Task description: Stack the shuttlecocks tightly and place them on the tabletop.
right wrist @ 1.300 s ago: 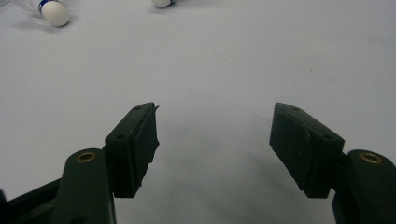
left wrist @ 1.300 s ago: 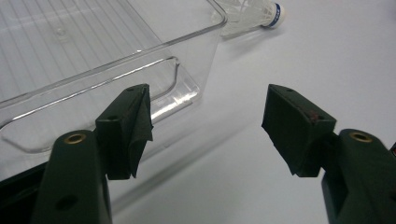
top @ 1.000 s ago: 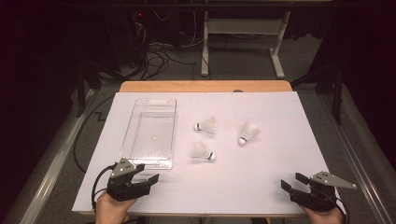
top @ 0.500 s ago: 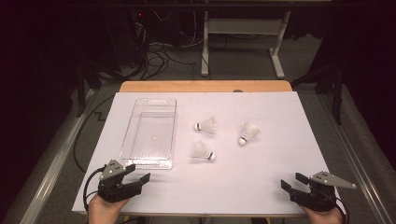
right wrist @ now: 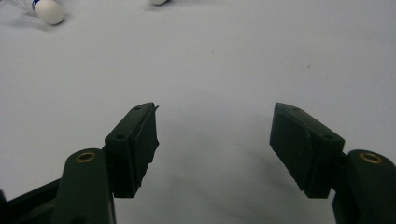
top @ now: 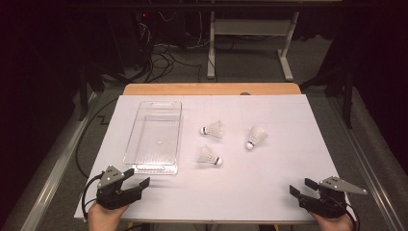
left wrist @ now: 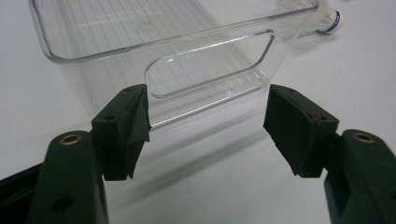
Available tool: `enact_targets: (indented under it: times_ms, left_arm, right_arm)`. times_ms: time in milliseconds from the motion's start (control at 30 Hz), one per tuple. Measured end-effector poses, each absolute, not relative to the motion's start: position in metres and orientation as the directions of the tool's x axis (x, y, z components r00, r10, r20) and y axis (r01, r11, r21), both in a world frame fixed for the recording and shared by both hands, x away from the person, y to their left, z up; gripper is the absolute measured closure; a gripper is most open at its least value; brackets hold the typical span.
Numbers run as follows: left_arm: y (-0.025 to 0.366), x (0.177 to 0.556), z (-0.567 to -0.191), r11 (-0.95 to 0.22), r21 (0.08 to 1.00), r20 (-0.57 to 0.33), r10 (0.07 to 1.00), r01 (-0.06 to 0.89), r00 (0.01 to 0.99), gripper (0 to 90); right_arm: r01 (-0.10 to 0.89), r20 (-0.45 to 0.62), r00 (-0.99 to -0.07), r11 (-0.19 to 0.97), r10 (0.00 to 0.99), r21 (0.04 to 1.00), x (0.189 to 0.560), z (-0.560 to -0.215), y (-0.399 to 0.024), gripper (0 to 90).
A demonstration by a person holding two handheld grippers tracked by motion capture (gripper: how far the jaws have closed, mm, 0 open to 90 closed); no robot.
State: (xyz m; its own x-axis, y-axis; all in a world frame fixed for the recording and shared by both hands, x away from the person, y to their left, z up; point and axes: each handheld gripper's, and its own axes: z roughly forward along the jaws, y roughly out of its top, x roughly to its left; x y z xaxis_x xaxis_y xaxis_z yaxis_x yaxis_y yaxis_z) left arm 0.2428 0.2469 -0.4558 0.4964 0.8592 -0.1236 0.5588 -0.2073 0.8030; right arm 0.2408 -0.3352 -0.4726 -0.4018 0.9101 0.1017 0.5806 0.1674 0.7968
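Note:
A clear plastic bin (top: 154,137) lies lengthwise on the left half of the white table top (top: 240,192). To its right lie three white shuttlecocks (top: 211,130) (top: 256,137) (top: 209,156). My left gripper (top: 137,177) rests at the front left, open, just short of the bin's near end. In the left gripper view the bin's end wall with its handle cut-out (left wrist: 210,70) stands right ahead of that gripper (left wrist: 208,126), and a shuttlecock cork (left wrist: 332,19) shows past the bin. My right gripper (top: 302,186) (right wrist: 215,140) is open and empty at the front right corner.
A wooden table edge (top: 211,89) shows beyond the white sheet. Cables and a grey stand (top: 248,43) are on the dark floor behind. Bare white surface lies between the two grippers. Two shuttlecock corks (right wrist: 49,11) (right wrist: 159,1) sit far ahead in the right gripper view.
My left gripper has drawn a little to the left and back toward the front edge. The right gripper, bin and shuttlecocks have stayed put.

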Motion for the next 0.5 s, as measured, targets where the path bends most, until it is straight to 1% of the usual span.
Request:
enact_targets:
  times_ms: [500]
  left_arm:
    - [0.263, 0.239, -0.464, -0.158, 0.826, -0.127, 0.883, 0.541, 0.452, 30.3]
  right_arm:
    - [0.575, 0.100, -0.400, 0.165, 0.911, 0.801, 0.241, -0.472, -0.336, 32.7]
